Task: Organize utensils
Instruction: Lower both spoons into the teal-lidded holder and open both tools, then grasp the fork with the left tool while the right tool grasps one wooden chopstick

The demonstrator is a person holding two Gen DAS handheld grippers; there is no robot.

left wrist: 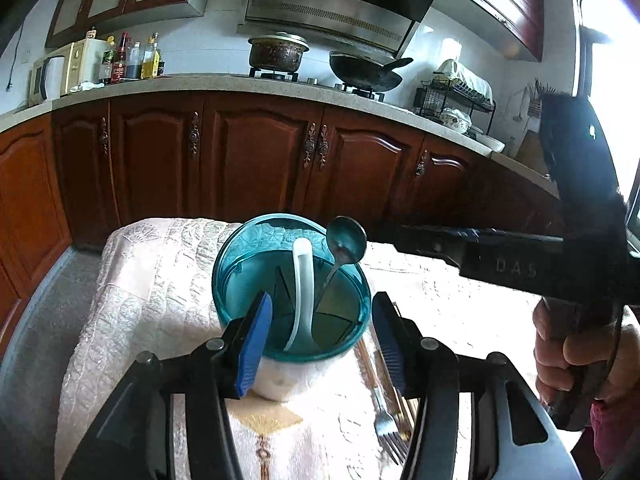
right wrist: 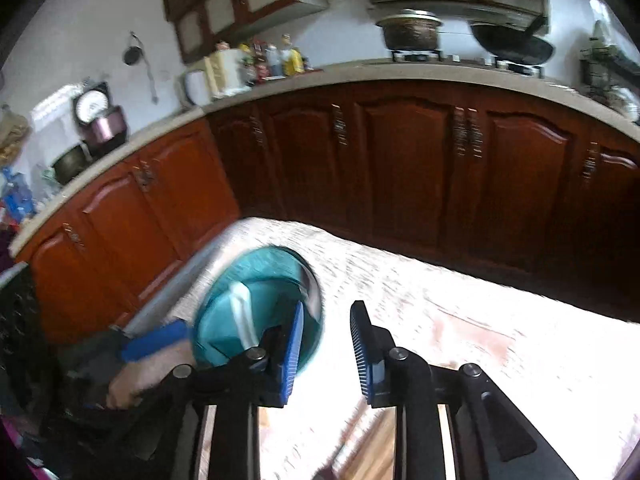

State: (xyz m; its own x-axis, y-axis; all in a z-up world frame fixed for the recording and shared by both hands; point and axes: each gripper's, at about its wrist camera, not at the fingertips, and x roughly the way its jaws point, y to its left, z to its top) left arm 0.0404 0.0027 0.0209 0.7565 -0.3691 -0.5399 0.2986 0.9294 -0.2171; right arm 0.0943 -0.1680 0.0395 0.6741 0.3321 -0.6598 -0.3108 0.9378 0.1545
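Nearby, fork (left wrist: 386, 420) on tablecloth (left wrist: 160, 280) beside teal holder (left wrist: 240, 276).

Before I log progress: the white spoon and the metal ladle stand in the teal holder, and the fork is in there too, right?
Not quite. The white spoon and metal ladle do stand in the teal holder, but the fork lies on the tablecloth beside it, as the left wrist view shows.

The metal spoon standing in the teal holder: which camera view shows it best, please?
The left wrist view: the metal spoon stands sharp in the teal holder, bowl upward. The right wrist view is motion-blurred; there only a grey smear at the holder's rim suggests it.
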